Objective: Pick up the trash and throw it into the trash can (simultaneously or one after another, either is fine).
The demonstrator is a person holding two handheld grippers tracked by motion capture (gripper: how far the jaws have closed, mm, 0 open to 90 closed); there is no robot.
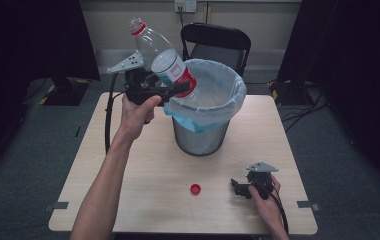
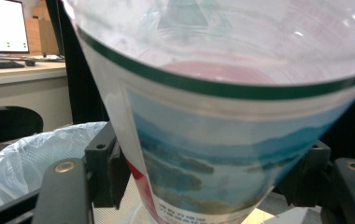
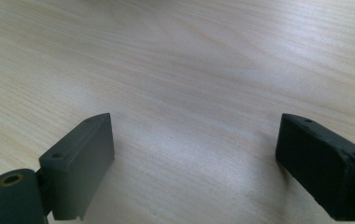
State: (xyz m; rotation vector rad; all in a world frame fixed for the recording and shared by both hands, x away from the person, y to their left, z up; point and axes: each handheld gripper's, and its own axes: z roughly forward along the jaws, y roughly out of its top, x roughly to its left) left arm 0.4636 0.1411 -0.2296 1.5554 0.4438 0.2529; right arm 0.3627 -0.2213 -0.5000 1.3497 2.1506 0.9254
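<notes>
A clear plastic bottle (image 1: pixel 164 61) with a red neck ring, a white and red label and no cap is held tilted over the rim of the waste bin (image 1: pixel 205 135). My left gripper (image 1: pixel 178 88) is shut on its lower body, above the bin's left edge. In the left gripper view the bottle (image 2: pixel 222 116) fills the space between the black jaws, both pressing its sides. A red cap (image 1: pixel 195 189) lies on the table in front of the bin. My right gripper (image 1: pixel 237 186) rests low on the table to the right of the cap, jaws open over bare wood (image 3: pixel 194 154).
The metal mesh bin is lined with a pale blue bag (image 1: pixel 213 100) and stands at the back middle of the wooden table (image 1: pixel 143 200). A black chair (image 1: pixel 217 42) stands behind the table. A lit monitor (image 2: pixel 3 25) sits on a desk far off.
</notes>
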